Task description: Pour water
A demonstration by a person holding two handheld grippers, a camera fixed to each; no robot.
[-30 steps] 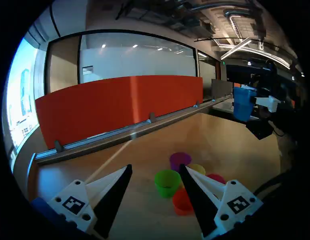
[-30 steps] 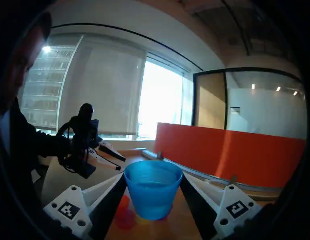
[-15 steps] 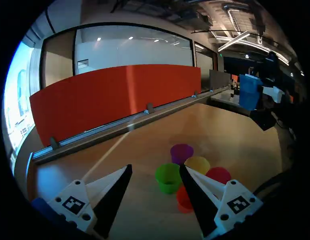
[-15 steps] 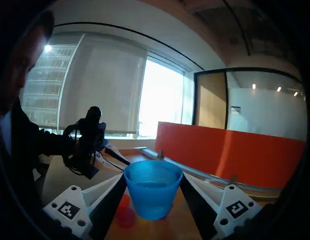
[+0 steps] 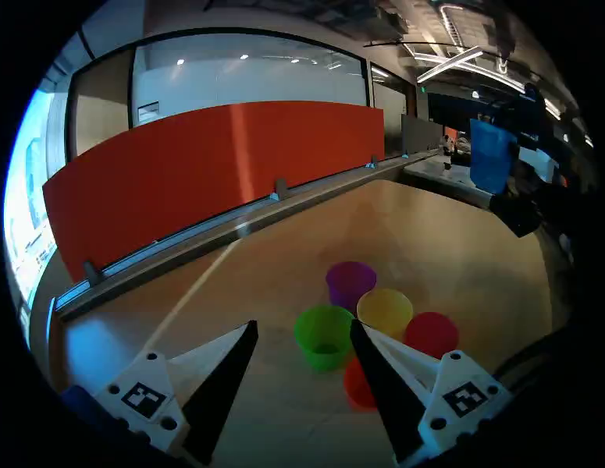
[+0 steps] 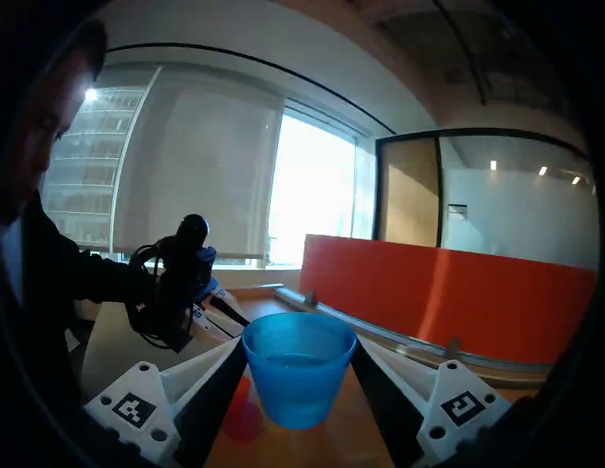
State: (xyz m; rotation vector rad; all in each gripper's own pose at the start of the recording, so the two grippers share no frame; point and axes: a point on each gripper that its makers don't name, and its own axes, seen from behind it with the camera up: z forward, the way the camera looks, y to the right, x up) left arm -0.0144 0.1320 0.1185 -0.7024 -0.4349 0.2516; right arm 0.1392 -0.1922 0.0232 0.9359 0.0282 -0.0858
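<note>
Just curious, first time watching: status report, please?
Right gripper shut on blue cup, water inside, held aloft. Left gripper open, aimed at green cup. No obstruction seen.

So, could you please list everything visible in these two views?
Cups: five, purple cup, yellow cup, green cup, red cup, orange cup, clustered on the table.
Blue cup: one, blue, holding water, raised above the table.
Table: one, light wood, under the cluster.
Partition: one, orange-red, along the table's far edge.
Window: one, bright, far wall in the right gripper view.
Sleeve: one, dark, left side of that view.
Left gripper: one, white-and-black fingers, open, near the cluster.
Right gripper: one, fingers shut on the blue cup.
</note>
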